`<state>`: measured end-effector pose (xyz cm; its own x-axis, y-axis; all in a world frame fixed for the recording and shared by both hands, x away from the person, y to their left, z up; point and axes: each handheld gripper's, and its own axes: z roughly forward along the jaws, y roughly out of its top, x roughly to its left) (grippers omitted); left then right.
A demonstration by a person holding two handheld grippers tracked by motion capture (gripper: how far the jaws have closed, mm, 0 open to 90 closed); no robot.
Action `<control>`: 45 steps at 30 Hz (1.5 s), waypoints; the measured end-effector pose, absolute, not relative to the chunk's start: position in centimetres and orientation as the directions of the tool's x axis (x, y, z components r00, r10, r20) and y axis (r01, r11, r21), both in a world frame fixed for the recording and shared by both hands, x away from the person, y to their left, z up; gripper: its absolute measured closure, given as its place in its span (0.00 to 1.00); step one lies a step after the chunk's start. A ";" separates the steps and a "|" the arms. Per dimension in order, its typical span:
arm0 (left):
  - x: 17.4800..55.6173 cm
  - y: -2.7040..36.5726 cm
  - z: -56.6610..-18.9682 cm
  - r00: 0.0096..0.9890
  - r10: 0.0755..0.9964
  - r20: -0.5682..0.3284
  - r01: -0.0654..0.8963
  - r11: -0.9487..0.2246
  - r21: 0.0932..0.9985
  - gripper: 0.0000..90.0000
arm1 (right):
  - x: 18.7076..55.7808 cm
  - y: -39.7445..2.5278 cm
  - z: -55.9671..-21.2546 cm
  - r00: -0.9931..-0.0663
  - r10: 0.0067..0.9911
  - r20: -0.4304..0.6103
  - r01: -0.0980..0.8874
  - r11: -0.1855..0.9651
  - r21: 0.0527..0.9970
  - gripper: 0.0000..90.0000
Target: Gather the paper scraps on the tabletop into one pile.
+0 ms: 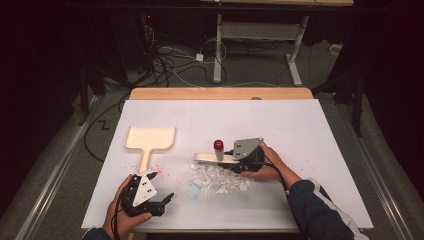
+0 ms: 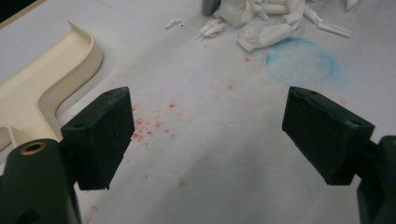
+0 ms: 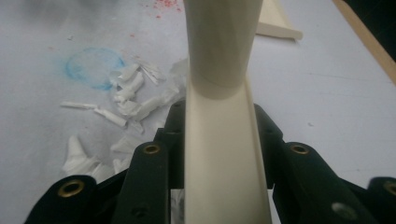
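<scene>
Brush, dustpan and paper scraps on white table cover.

The right gripper (image 1: 239, 161) is clamping the cream brush handle (image 3: 224, 154) between its jaws, with the brush (image 1: 210, 157) lying just behind the pile of paper scraps (image 1: 220, 179). A red-topped item (image 1: 218, 145) is standing at the brush. The left gripper (image 1: 162, 187) is hovering left of the scraps, jaws spread wide and gripping nothing. The cream dustpan (image 1: 150, 140) is lying farther left of the scraps, and a blue ring stain (image 2: 300, 60) is sitting just beside them.
</scene>
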<state>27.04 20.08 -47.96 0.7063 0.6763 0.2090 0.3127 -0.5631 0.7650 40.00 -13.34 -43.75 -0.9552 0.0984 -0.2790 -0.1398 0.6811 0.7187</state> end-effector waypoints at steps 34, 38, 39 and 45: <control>27.1 19.4 -47.7 0.716 0.655 0.242 0.287 -0.591 0.754 0.18 | 34.7 -21.8 -43.2 -0.688 0.675 -0.265 0.317 0.609 0.727 0.75; 27.3 19.3 -47.8 0.719 0.652 0.239 0.289 -0.594 0.751 0.18 | 33.7 -19.6 -43.4 -0.723 0.644 -0.249 0.290 0.610 0.738 0.75; 27.3 19.3 -47.8 0.720 0.652 0.239 0.290 -0.595 0.750 0.18 | 33.4 -18.9 -43.3 -0.736 0.635 -0.237 0.284 0.606 0.743 0.75; 27.2 19.5 -47.8 0.717 0.655 0.239 0.289 -0.591 0.753 0.18 | 32.4 -16.1 -42.9 -0.772 0.594 -0.227 0.232 0.596 0.769 0.75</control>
<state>27.21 19.46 -47.79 0.7173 0.6546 0.2386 0.2890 -0.5911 0.7530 32.41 -16.11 -42.90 -0.7719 0.5937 -0.2273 0.2322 0.5961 0.7686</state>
